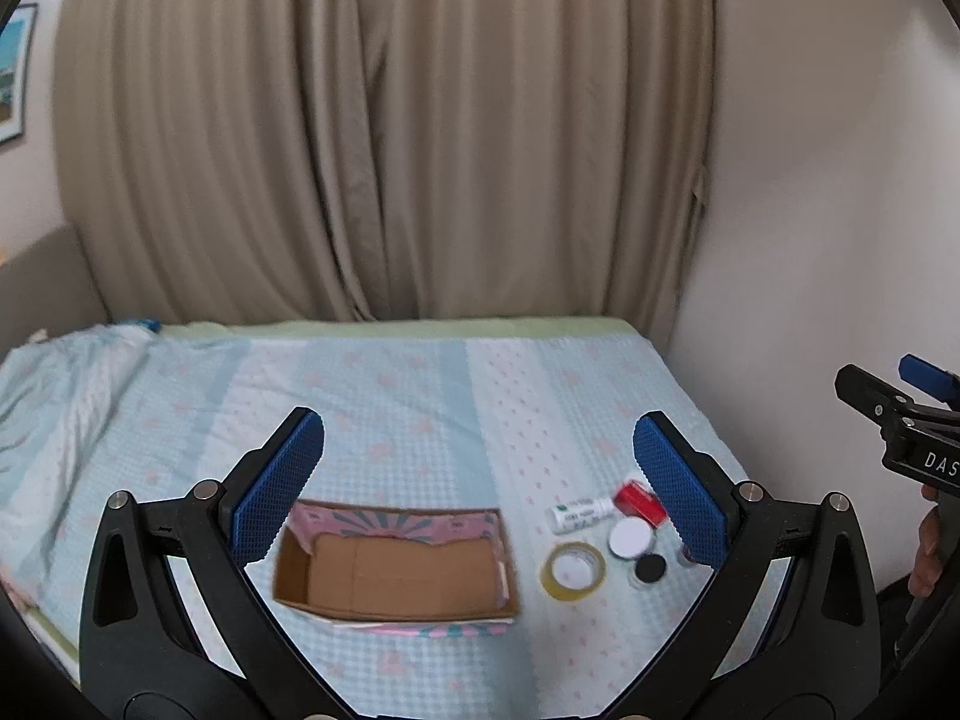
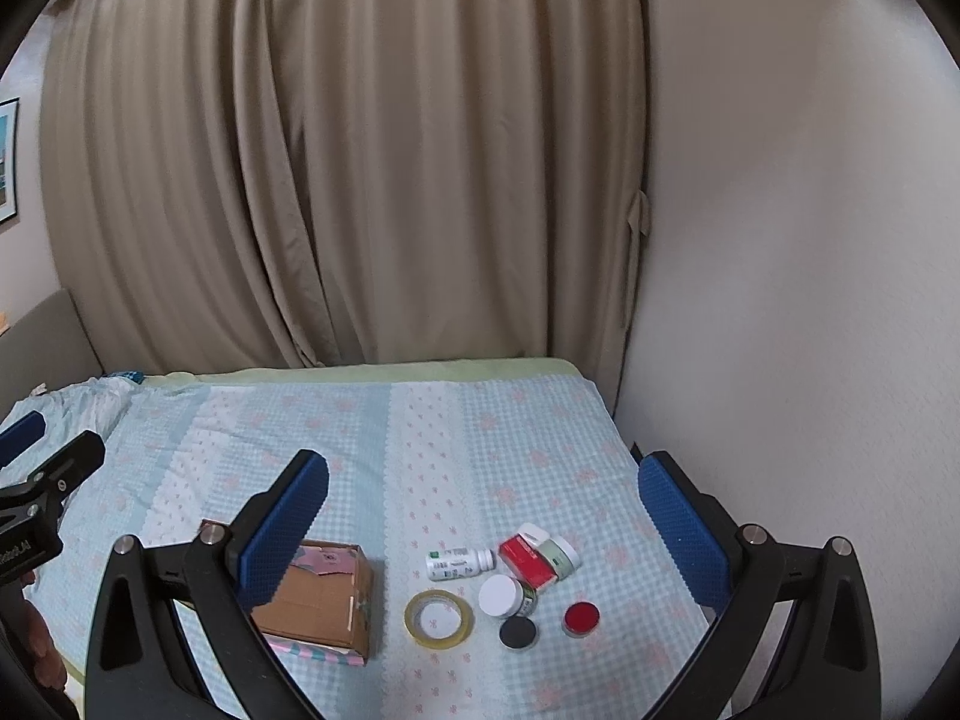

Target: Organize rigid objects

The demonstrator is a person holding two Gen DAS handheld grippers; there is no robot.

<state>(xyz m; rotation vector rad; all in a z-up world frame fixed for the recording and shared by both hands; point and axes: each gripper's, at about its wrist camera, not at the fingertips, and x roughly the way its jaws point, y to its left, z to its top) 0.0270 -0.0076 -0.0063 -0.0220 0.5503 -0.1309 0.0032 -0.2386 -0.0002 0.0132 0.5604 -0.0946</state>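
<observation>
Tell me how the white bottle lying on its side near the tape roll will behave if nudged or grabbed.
The white bottle lies on its side, so a sideways nudge would likely roll it, though the soft bedspread may damp that. It looks like smooth rigid plastic, probably light, perhaps slippery. The red box sits close by its cap end, so a push that way could bump it.

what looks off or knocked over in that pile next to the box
The white bottle lies on its side on the bedspread, while the jars near it stand upright. The cardboard box has a torn, ragged inner flap. Nothing looks spilled.
</observation>
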